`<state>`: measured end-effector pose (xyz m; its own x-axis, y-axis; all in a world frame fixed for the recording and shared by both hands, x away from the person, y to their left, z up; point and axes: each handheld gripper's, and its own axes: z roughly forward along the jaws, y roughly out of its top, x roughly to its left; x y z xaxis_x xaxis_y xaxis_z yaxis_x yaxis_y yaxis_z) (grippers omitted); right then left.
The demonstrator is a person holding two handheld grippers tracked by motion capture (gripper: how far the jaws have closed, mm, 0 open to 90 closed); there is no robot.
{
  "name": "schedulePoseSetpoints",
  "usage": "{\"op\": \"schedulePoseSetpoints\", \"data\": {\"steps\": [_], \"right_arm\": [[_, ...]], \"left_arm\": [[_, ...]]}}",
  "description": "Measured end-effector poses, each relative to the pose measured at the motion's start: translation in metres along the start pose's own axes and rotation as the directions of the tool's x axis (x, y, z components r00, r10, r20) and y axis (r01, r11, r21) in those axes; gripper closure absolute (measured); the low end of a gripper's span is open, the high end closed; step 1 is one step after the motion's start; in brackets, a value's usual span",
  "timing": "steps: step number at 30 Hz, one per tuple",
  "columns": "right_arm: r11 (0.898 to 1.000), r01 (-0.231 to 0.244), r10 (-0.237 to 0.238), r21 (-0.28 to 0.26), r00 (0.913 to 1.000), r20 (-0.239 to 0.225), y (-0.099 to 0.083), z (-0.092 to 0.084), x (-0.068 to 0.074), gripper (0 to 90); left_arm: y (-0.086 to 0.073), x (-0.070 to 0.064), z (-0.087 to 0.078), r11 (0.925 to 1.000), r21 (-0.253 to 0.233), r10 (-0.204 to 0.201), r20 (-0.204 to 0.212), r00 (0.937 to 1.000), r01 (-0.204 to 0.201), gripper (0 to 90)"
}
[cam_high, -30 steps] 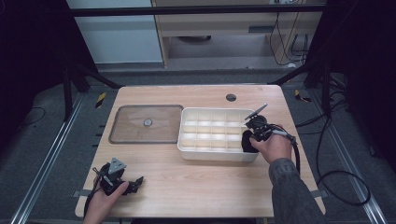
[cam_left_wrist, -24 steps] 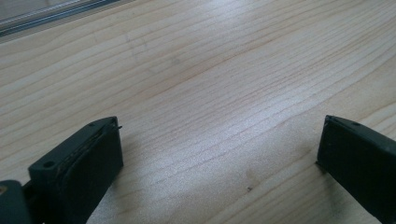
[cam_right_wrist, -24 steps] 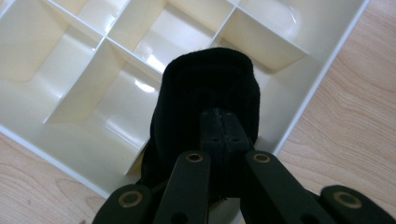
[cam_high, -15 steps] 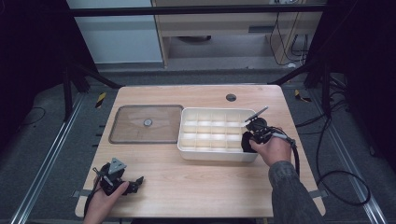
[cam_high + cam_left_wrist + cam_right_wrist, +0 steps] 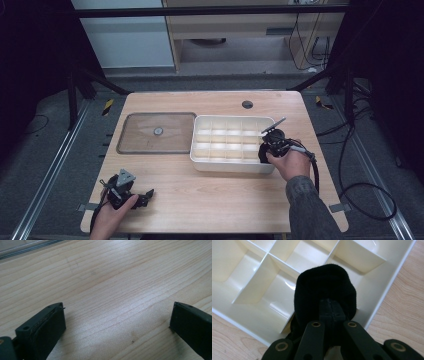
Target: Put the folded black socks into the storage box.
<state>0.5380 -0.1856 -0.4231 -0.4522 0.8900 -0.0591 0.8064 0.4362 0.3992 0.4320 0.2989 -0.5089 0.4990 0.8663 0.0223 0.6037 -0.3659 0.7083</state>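
the right hand-held gripper (image 5: 331,308) is clenched on a rolled black fleece cloth (image 5: 325,288), its jaws pressed together in the fabric. it holds the cloth over the near right corner of the shallow white plastic divided tray (image 5: 220,125), above the compartments by the tray's right wall. the tray sits on the pale wooden counter (image 5: 210,195), just beside a flat clear rectangular lid (image 5: 157,132). the left hand-held gripper (image 5: 117,320) rests at the counter's near left corner, released, jaws wide apart over bare wood.
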Motion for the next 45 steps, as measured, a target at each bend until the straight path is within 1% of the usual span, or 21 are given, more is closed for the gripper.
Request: {"op": "schedulePoseSetpoints", "data": {"steps": [6,11,16,21,24,28,35,45], "right_arm": [[1.000,-0.007,0.007,-0.001,1.0000,-0.004,-0.0013,0.0015,-0.0004,90.0],[1.000,-0.018,0.018,0.009,0.9998,-0.004,-0.0023,0.0031,-0.0005,90.0],[1.000,-0.016,0.016,0.011,0.9999,0.005,-0.0025,0.0046,0.0002,90.0],[1.000,-0.025,0.025,0.010,0.9997,0.002,-0.0034,0.0055,-0.0003,90.0],[1.000,-0.027,0.027,0.015,0.9996,0.003,-0.0032,0.0058,-0.0002,90.0],[1.000,-0.018,0.018,0.014,0.9998,0.004,-0.0035,0.0065,-0.0009,90.0],[1.000,-0.024,0.024,0.011,0.9997,0.000,-0.0040,0.0068,-0.0014,90.0],[0.999,-0.030,0.030,0.025,0.9995,-0.001,-0.0039,0.0092,-0.0020,90.0]], "left_arm": [[0.0000,-0.0002,0.0000,1.0000,0.000,0.000,0.000,1.0000,0.000,0.0],[0.0003,-0.0004,0.0003,1.0000,0.000,0.000,0.001,1.0000,0.000,0.0],[0.0003,-0.0006,0.0004,1.0000,0.000,0.000,0.001,1.0000,0.000,0.0],[0.0003,-0.0006,0.0004,1.0000,0.000,0.000,0.001,1.0000,0.000,0.0],[0.0003,-0.0006,0.0004,1.0000,0.000,0.000,0.001,1.0000,0.000,0.0],[0.0003,-0.0006,0.0004,1.0000,0.000,0.000,0.001,1.0000,0.000,0.0],[0.0004,-0.0006,0.0004,1.0000,0.000,0.000,0.001,1.0000,0.000,0.0],[0.0004,-0.0007,0.0004,1.0000,0.000,0.000,0.001,1.0000,0.000,0.0]]}}
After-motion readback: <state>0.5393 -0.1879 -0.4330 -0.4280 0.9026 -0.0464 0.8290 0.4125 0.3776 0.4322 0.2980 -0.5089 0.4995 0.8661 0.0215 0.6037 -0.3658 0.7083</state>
